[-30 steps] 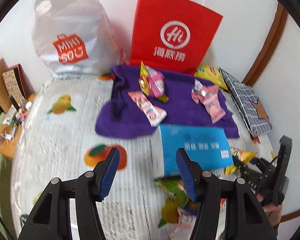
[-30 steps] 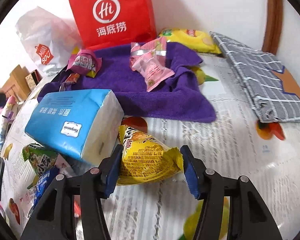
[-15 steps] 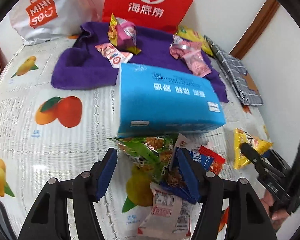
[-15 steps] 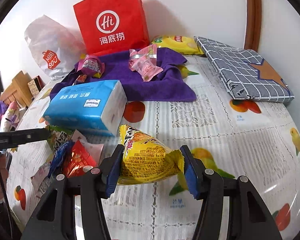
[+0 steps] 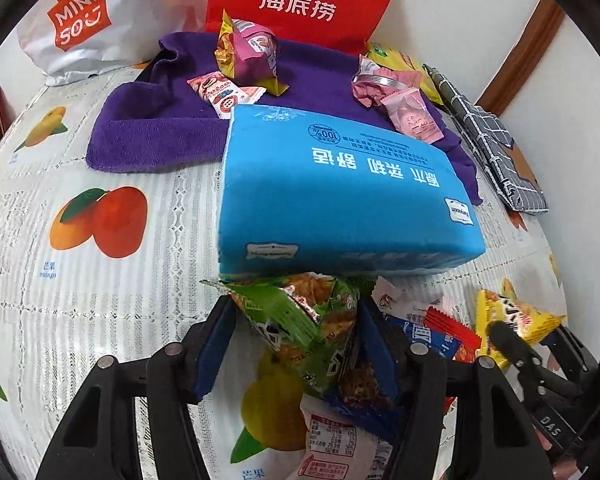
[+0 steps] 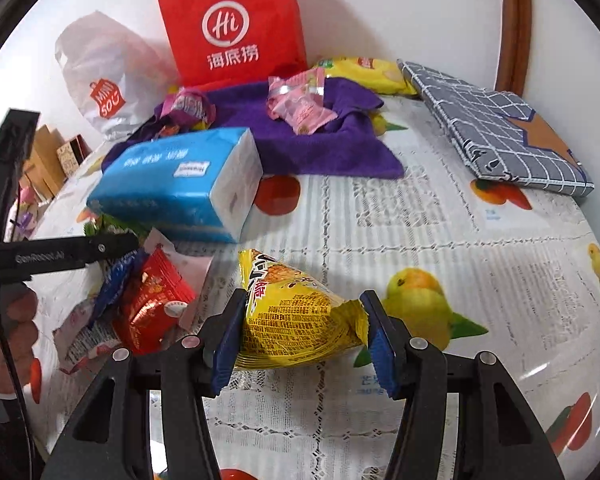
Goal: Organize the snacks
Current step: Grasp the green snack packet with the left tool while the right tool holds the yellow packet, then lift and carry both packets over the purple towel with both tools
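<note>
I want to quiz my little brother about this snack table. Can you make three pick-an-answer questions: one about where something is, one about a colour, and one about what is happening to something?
1. Where does the red paper bag stand?
A) On the tissue pack
B) At the back, behind the purple towel
C) Between the tongs

2. What colour is the tissue pack?
A) Blue
B) Green
C) Pink

3. What is happening to the yellow snack packet?
A) It lies loose on the towel
B) It sits inside the red bag
C) It is gripped in the right tongs

Answers:
1 B: the bag stands upright just beyond the towel's far edge.
2 A: its wrapper is bright blue with white ends.
3 C: both blue pads press on the packet's sides.
</note>
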Demonstrator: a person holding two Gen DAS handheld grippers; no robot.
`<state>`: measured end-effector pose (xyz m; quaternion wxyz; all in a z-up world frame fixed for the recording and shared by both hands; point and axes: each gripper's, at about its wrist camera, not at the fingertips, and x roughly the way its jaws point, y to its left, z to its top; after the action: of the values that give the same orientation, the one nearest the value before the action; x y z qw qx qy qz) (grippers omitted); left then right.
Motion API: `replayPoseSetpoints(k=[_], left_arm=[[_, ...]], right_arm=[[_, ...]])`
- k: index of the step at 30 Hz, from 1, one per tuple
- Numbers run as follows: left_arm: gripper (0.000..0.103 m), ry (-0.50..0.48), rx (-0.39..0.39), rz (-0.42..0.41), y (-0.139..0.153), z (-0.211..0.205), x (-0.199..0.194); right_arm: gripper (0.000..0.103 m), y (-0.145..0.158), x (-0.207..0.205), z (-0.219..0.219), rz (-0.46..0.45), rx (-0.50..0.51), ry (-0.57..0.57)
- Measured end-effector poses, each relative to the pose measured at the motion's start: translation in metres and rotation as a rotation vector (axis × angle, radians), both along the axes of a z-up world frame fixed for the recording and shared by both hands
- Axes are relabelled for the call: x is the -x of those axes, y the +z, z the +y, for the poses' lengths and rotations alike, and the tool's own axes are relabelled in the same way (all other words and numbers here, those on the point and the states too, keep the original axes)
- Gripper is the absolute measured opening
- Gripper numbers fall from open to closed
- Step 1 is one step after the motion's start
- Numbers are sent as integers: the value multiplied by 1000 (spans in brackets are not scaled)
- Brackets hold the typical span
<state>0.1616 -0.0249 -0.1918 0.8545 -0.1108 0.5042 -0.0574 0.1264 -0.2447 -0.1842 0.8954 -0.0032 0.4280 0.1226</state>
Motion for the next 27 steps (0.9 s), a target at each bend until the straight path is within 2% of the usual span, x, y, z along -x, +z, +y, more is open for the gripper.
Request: replayPoseSetpoints(k=[5, 10, 18, 23, 27], left_arm=[[50, -3, 53, 3, 3, 13, 5], [46, 6, 39, -16, 10, 26, 13], [46, 46, -14, -53, 23, 50, 28], [46, 48, 22, -57, 29, 61, 37], [46, 38, 29, -91, 44, 62, 44]], right_arm=[[56, -1, 2, 1, -4, -5, 0], [56, 5, 2, -3, -16, -31, -20], [56, 19, 5, 4, -46, -35, -14], [56, 30, 9, 16, -68, -35, 14], [56, 43, 8, 30, -90, -56, 60]])
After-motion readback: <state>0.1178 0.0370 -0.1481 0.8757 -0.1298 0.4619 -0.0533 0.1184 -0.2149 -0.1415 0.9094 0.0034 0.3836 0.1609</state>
